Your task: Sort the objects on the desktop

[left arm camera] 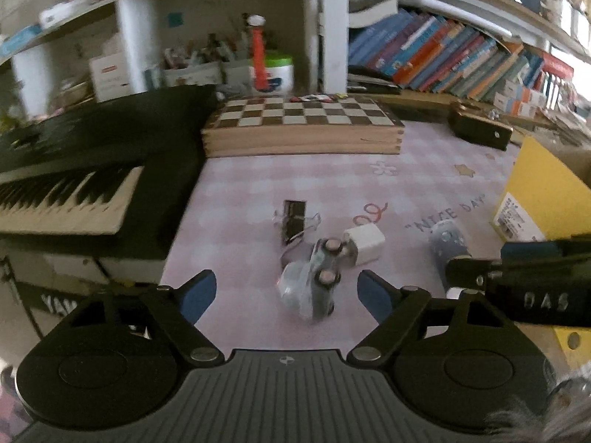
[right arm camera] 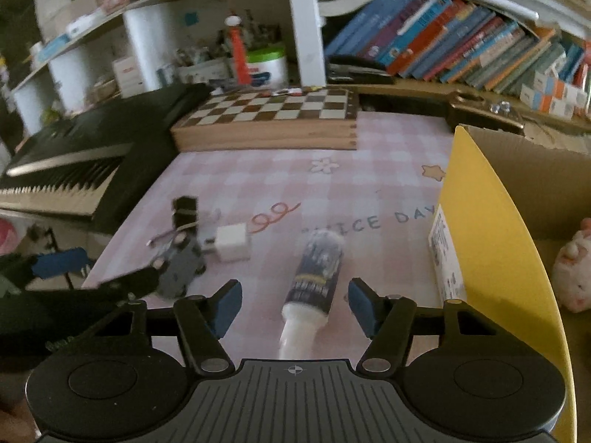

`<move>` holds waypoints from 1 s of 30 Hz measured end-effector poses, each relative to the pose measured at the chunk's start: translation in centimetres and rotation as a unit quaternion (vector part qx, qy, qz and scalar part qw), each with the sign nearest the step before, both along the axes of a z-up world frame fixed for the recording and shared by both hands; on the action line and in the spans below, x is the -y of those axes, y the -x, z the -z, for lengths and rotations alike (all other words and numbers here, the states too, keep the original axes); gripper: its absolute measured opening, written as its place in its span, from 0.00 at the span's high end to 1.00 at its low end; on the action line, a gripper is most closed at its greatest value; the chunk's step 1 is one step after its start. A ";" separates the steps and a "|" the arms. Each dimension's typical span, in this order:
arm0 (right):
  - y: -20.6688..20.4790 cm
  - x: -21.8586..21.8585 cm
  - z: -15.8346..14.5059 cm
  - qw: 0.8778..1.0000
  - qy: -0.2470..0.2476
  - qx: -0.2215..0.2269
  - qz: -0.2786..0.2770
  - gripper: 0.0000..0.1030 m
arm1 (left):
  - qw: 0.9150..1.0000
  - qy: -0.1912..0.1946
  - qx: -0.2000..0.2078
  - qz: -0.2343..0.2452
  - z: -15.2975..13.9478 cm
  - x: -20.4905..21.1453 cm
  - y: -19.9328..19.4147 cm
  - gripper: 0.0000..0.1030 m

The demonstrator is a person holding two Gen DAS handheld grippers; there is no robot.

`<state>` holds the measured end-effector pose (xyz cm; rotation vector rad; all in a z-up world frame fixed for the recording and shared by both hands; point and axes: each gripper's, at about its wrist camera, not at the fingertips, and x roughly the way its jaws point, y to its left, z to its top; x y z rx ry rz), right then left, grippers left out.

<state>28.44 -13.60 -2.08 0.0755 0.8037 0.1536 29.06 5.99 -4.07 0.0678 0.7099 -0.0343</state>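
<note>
The toy car (left arm camera: 314, 280) is smeared by blur. The bottle (right arm camera: 314, 277) has an unreadable label, its cap end hidden behind the right gripper (right arm camera: 293, 304). The box (right arm camera: 517, 221) runs off the picture's edge.

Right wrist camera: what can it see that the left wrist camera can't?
Only the right wrist view looks inside the cardboard box, where a pink plush toy sits, and shows the tube's white cap. Only the left wrist view shows the toy car's underside and wheels sharply, between the open left gripper. Both show the white charger, the chessboard, the keyboard and the open right gripper.
</note>
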 end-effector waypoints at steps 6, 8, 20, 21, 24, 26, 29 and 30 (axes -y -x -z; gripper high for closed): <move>-2.4 0.5 0.6 1.000 -0.011 -0.016 0.010 0.41 | 0.999 -0.003 -0.042 0.012 1.8 0.5 -3.1 0.36; -3.0 0.5 1.0 1.000 -0.012 -0.024 0.010 0.42 | 0.999 -0.004 -0.046 0.017 2.2 0.7 -3.5 0.41; -4.8 0.0 3.3 0.998 0.007 -0.059 -0.004 0.58 | 0.998 0.015 -0.051 0.019 3.2 0.7 -4.5 0.59; -4.7 -0.1 3.4 0.998 0.013 -0.056 -0.007 0.59 | 0.998 0.018 -0.052 0.019 3.2 0.5 -4.5 0.59; -4.7 -0.3 3.4 0.998 0.021 -0.052 -0.017 0.64 | 0.998 0.024 -0.056 0.018 3.2 0.4 -4.4 0.59; -4.6 -0.4 3.4 0.998 0.026 -0.050 -0.022 0.69 | 0.998 0.030 -0.054 0.017 3.0 0.3 -4.1 0.59; -4.2 -0.5 3.0 0.999 0.022 -0.043 -0.024 0.69 | 0.998 0.044 -0.048 0.011 2.3 0.0 -3.3 0.59; -4.1 -0.5 2.9 0.999 0.022 -0.040 -0.027 0.69 | 0.998 0.050 -0.044 0.008 1.9 -0.2 -2.9 0.59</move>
